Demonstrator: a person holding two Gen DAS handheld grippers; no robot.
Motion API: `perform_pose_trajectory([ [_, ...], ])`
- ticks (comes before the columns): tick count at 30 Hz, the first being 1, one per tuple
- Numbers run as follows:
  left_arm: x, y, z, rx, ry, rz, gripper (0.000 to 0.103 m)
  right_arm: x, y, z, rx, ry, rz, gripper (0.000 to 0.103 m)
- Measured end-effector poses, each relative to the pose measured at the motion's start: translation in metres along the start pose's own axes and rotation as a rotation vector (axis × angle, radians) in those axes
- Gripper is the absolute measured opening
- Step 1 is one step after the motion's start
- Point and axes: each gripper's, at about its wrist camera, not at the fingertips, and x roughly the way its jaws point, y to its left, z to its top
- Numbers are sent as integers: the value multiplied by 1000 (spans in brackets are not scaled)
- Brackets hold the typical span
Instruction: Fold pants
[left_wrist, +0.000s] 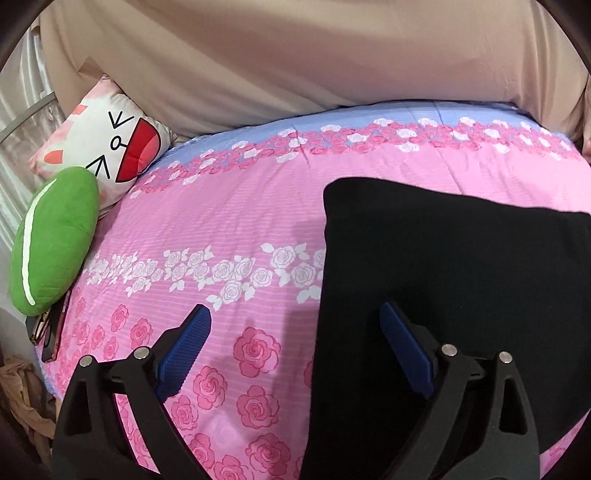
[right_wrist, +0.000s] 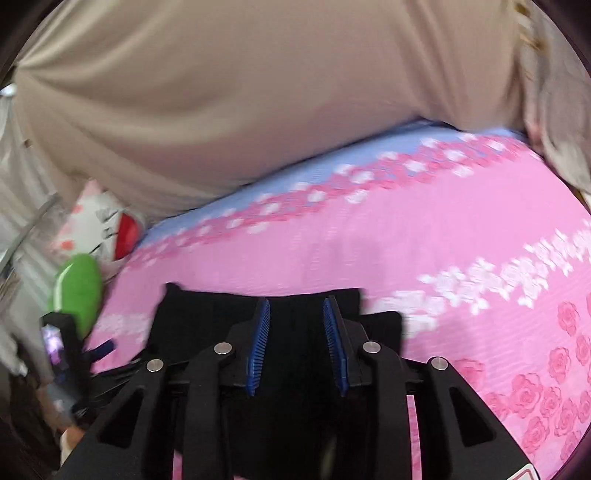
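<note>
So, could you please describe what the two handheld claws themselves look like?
Both look alike. The left claw has black plastic linkage arms with triangular cut-outs, round silver pivot pins and blue ribbed pads on its fingers. The right claw shows the same black frame, silver pins and blue ridged pads. No cables or sleeves are visible.

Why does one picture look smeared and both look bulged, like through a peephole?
Right wrist view: motion blur smears the bedspread roses and the black pants. Left wrist view: sharp, with soft shadows beside the pants. Both: fisheye lenses curve the bed and darken corners.
</note>
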Motion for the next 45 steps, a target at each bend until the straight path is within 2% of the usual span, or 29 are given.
perform_pose_trajectory([
  [1, 1, -1, 1, 2, 0, 1, 92, 7, 10, -4, -45, 41, 23, 26],
  [2, 2, -1, 2, 2, 2, 6, 92, 26, 13, -12, -84, 102, 0, 25],
  [3, 3, -2, 2, 0, 4, 5, 92, 39, 9, -17, -95, 139, -37, 22],
  [4, 3, -2, 2, -1, 6, 1, 92, 61, -6, -25, -86, 196, -121, 13],
  [6, 2, -2, 1, 0, 6, 0, 92, 59, -23, -26, 32, 177, -65, 12],
  [7, 3, -2, 1, 5, 5, 4, 93, 45, -19, -21, 53, 151, -57, 15],
  [9, 3, -2, 0, 7, 6, 0, 93, 22, 0, -16, -9, 68, -41, 18],
  [11, 4, -2, 0, 7, 6, -3, 93, 29, 11, -22, -73, 109, -61, 21],
  [12, 5, -1, 0, 3, 5, -6, 93, 43, 7, -26, -96, 149, -109, 15],
  [13, 5, 0, 0, -2, 8, -14, 93, 62, -2, -31, -104, 201, -189, 15],
  [15, 4, 2, 0, -6, 11, -13, 94, 56, -5, -28, -44, 182, -158, 20],
  [16, 3, 3, 0, -5, 12, -14, 94, 48, 6, -22, -49, 163, -128, 20],
  [18, 3, 7, -1, -8, 14, -25, 94, 38, 34, -15, -115, 106, -66, 20],
  [20, 2, 11, -1, -14, 16, -25, 94, 47, 68, -7, -196, 119, -2, 20],
  [25, 1, 35, -6, -51, 22, -12, 95, 111, 135, 2, -318, 208, 90, 20],
  [28, 4, 60, -10, -84, 33, 24, 95, 154, 168, -5, -367, 279, 127, 20],
  [30, 8, 76, -14, -111, 45, 43, 95, 183, 183, -12, -382, 322, 133, 21],
  [32, 14, 92, -19, -134, 61, 64, 95, 223, 195, -24, -388, 378, 98, 24],
  [34, 18, 103, -23, -152, 73, 72, 95, 236, 204, -30, -406, 354, 100, 24],
  [37, 20, 112, -25, -178, 82, 64, 95, 239, 211, -28, -403, 358, 88, 27],
  [39, 16, 108, -23, -180, 77, 41, 95, 225, 207, -25, -367, 344, 102, 27],
  [41, 8, 102, -21, -163, 58, 12, 95, 181, 191, -19, -308, 287, 156, 27],
  [43, -4, 88, -18, -131, 29, -25, 95, 127, 159, -16, -273, 196, 125, 46],
  [45, -17, 71, -15, -93, 0, -79, 97, 79, 117, -17, -231, 147, 63, 53],
])
